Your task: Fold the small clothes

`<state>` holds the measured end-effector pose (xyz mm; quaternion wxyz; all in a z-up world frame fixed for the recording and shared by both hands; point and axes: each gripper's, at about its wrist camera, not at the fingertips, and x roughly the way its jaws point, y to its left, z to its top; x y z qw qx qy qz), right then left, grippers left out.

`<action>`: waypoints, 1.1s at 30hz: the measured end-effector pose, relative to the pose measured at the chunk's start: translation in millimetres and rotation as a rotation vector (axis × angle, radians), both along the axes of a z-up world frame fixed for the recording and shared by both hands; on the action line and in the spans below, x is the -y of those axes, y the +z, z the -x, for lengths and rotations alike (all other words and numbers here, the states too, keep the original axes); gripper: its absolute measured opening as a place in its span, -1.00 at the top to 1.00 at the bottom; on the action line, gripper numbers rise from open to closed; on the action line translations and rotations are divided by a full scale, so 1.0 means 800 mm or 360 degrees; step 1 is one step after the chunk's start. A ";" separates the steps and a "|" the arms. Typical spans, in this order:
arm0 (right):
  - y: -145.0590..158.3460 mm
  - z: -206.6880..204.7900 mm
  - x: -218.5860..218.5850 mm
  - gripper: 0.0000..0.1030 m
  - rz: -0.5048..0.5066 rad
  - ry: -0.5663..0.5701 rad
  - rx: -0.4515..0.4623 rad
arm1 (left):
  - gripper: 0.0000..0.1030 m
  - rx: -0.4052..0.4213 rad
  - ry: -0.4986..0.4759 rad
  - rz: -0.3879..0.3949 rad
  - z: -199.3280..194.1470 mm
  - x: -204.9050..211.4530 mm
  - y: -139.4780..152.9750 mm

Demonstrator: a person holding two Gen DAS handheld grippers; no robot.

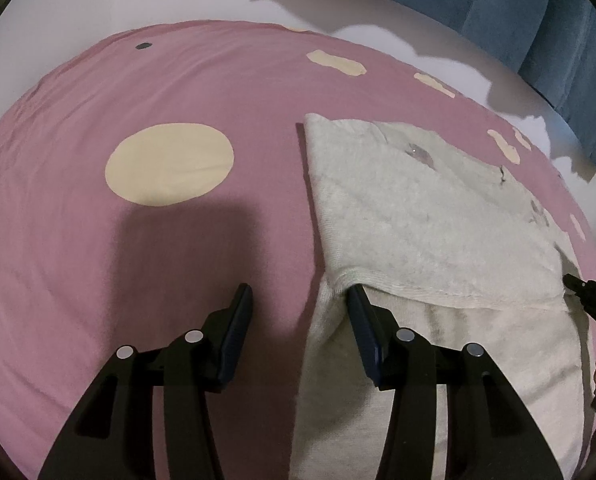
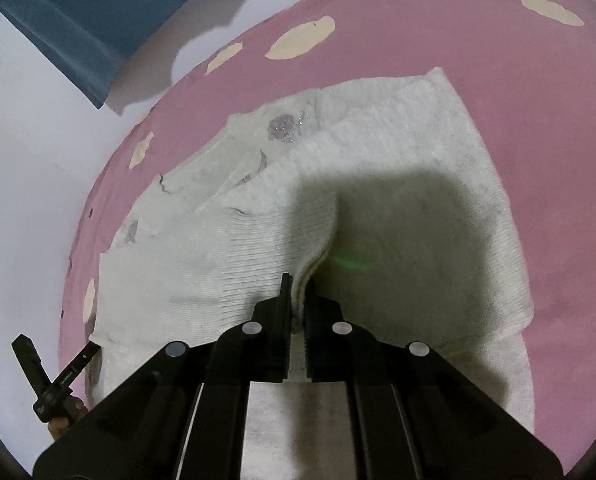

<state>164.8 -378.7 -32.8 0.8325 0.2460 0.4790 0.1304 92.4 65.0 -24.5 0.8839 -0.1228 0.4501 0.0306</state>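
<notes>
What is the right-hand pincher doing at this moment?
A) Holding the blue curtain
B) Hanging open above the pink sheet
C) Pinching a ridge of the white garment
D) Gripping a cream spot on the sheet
C: in the right wrist view the right gripper has its jaws closed on a raised fold of the white garment, which lies on the pink sheet.

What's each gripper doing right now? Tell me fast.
Left gripper: open, holding nothing, one finger at the white garment edge.
Right gripper: closed, pinching a fold of the white garment.
</notes>
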 end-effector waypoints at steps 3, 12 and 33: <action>0.007 0.008 0.007 0.85 -0.0069 0.0021 0.0005 | 0.04 0.0023 -0.0029 0.0037 0.007 -0.004 0.006; 0.057 0.113 0.062 0.01 -0.0078 0.0052 0.0182 | -0.16 0.0009 -0.0180 0.0280 0.088 -0.021 0.021; 0.008 0.336 0.109 -0.01 -0.0379 0.0292 -0.0136 | 0.03 -0.0199 -0.0581 0.0687 0.277 0.039 0.017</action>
